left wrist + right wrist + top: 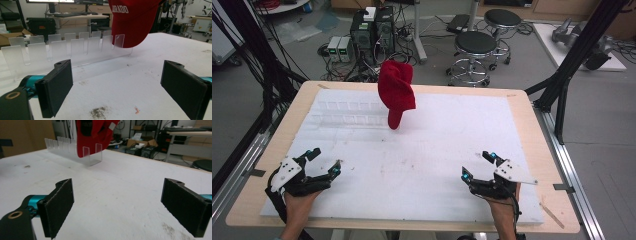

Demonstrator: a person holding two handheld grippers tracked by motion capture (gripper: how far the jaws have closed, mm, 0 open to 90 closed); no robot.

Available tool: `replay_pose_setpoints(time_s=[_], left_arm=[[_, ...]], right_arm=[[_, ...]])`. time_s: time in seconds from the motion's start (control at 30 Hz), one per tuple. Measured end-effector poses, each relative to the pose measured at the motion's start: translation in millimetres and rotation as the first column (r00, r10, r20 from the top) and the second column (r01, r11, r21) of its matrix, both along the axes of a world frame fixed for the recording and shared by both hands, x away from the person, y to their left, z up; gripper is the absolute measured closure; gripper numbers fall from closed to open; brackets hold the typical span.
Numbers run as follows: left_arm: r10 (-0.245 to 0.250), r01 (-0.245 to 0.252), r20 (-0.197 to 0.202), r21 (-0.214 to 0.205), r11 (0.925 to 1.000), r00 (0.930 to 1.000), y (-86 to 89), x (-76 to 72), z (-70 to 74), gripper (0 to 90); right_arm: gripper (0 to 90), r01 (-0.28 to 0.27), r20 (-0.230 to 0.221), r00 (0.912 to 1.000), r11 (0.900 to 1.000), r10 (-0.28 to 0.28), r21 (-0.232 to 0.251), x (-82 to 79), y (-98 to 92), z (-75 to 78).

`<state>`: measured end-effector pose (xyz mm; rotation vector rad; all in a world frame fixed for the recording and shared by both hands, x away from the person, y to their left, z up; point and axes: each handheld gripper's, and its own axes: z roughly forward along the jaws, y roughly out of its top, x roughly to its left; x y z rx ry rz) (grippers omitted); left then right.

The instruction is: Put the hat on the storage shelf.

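A clear plastic rack (347, 112) with two rows of upright dividers lies on the white sheet (422, 165) that covers the worktop (532, 125), toward eleven o'clock from the sheet's middle. Its slots on the left stand bare, and a red cap (396, 92) is perched on its right-hand end, at about twelve o'clock, rising well above the dividers with its lower tip down among them. In the left claw view the cap (133, 22) bears white lettering and hangs over the last dividers of the rack (62, 50); in the right claw view the cap (92, 135) sits at the near end of the rack (75, 151). Small dark smudges and an orange fleck mark the sheet in front of the left claw. On the floor beyond the worktop stand computer boxes (372, 30) at twelve o'clock and two round stools (477, 50) at one o'clock. Nothing lies between either claw and the rack. The left claw (324, 162), at seven o'clock near the front edge, is spread wide with nothing between its pads. The right claw (477, 165), at five o'clock, is likewise wide apart, holding and touching nothing, well away from the cap.
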<state>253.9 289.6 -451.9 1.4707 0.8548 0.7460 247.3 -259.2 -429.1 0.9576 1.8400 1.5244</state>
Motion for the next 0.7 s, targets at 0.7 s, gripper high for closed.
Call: replay_pose_setpoints(time_s=[0.7], left_arm=[[0.002, -0.001, 0.036, -0.028, 0.9996, 0.9994, 2.7, -3.4, -1.4, 11.2]], right_arm=[[10.3, 0.048, 0.065, 0.9967, 0.9988, -0.048, 0.012, -3.0, -6.6, -22.0]])
